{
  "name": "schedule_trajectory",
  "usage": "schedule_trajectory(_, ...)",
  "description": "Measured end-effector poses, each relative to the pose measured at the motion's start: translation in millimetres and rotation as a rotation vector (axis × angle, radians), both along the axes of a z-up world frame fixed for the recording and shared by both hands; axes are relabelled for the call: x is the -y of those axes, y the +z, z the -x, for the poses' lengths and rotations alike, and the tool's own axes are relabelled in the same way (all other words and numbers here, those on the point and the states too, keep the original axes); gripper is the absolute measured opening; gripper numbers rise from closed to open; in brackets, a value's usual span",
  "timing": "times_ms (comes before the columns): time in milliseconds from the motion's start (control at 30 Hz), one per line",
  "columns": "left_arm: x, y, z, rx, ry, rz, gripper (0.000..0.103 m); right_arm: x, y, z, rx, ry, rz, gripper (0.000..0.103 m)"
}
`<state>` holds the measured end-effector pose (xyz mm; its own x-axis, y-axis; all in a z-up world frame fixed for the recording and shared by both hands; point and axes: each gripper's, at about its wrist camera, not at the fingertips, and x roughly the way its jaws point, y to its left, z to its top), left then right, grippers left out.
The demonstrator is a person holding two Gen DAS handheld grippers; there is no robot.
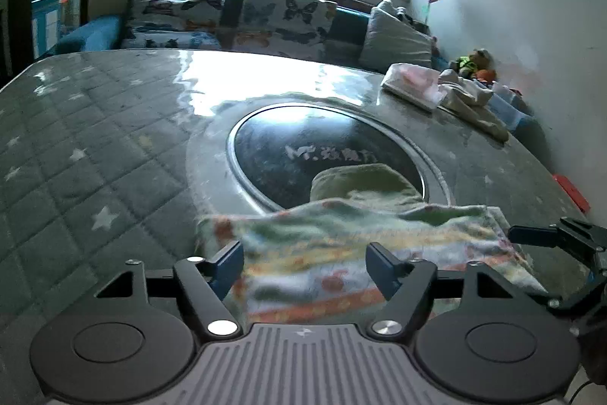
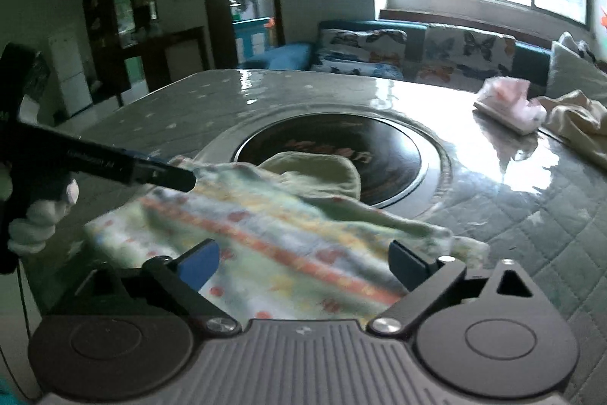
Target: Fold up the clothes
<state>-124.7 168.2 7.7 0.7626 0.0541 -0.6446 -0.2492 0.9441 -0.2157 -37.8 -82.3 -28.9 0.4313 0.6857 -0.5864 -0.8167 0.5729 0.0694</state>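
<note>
A small garment (image 1: 341, 234) with a pastel print and orange bands lies flat at the near edge of the quilted table (image 1: 95, 139). Its pale green end (image 1: 360, 181) reaches onto the dark round inset (image 1: 303, 147). My left gripper (image 1: 303, 257) stands open over the garment's near part, and its pads do not press the cloth. Part of the right gripper (image 1: 550, 236) shows at the right edge. In the right wrist view the right gripper (image 2: 303, 257) is open wide above the same garment (image 2: 265, 215). The left gripper (image 2: 151, 173), held by a gloved hand (image 2: 34, 222), points at the garment's far left corner.
A folded pink garment (image 1: 413, 82) and a crumpled beige cloth (image 1: 470, 101) lie at the table's far right. A sofa with butterfly cushions (image 1: 265, 21) stands behind the table under a window. The tabletop is glossy and reflects the light.
</note>
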Motion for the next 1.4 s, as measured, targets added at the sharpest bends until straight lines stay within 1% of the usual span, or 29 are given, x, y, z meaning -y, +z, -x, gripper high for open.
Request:
schedule_trajectory(200, 3.1, -6.9, 19.9, -0.016, 0.039, -0.015, 0.078, -3.8, -19.1, 5.6, 0.013, 0.011, 0.056, 0.103)
schedule_trajectory(300, 5.6, -9.2, 27.7, -0.019, 0.044, -0.035, 0.080, -1.2, -26.5, 4.6, -0.007, 0.012, 0.050, 0.103)
schedule_trajectory(400, 10.3, -7.5, 34.6, -0.011, 0.044, -0.039, 0.081, 2.1, -29.4, 6.1, 0.001, 0.013, 0.030, 0.103)
schedule_trajectory(533, 20.9, 0.1, 41.9, 0.019, 0.032, -0.056, 0.081, 5.5, -30.8, 5.7, -0.001, 0.015, 0.011, 0.103)
schedule_trajectory(667, 37.1, 1.5, 41.6, 0.028, -0.012, -0.081, 0.083, 6.1, -30.9, 5.9, 0.001, 0.015, 0.006, 0.103)
schedule_trajectory(767, 48.7, -3.1, 38.8, 0.015, -0.038, -0.103, 0.083, 4.4, -31.3, 6.3, 0.005, 0.016, 0.015, 0.103)
schedule_trajectory(833, 51.5, -7.7, 36.3, 0.000, -0.045, -0.096, 0.083, 5.1, -30.9, 6.1, 0.002, 0.016, 0.014, 0.103)
schedule_trajectory(900, 54.0, -11.9, 35.4, -0.016, -0.047, -0.108, 0.083, 4.3, -30.2, 6.0, 0.001, 0.020, 0.024, 0.103)
schedule_trajectory(1033, 56.7, -16.2, 36.7, -0.027, -0.059, -0.133, 0.083, -0.3, -21.0, 4.9, -0.014, 0.025, 0.060, 0.103)
schedule_trajectory(1167, 55.6, -15.5, 38.7, -0.025, -0.060, -0.128, 0.084, -8.1, -6.9, 11.5, 0.034, 0.046, 0.041, 0.103)
schedule_trajectory(1267, 56.1, -16.5, 39.8, -0.030, -0.061, -0.134, 0.084, -20.7, -10.3, 13.0, 0.019, 0.073, 0.067, 0.103)
schedule_trajectory(1333, 57.8, -16.8, 40.4, -0.034, -0.065, -0.148, 0.084, -27.1, -18.7, 15.2, 0.024, 0.080, 0.102, 0.103)
schedule_trajectory(1400, 57.0, -16.6, 40.9, -0.039, -0.066, -0.146, 0.084, -25.1, -23.1, 13.6, -0.008, 0.075, 0.088, 0.103)
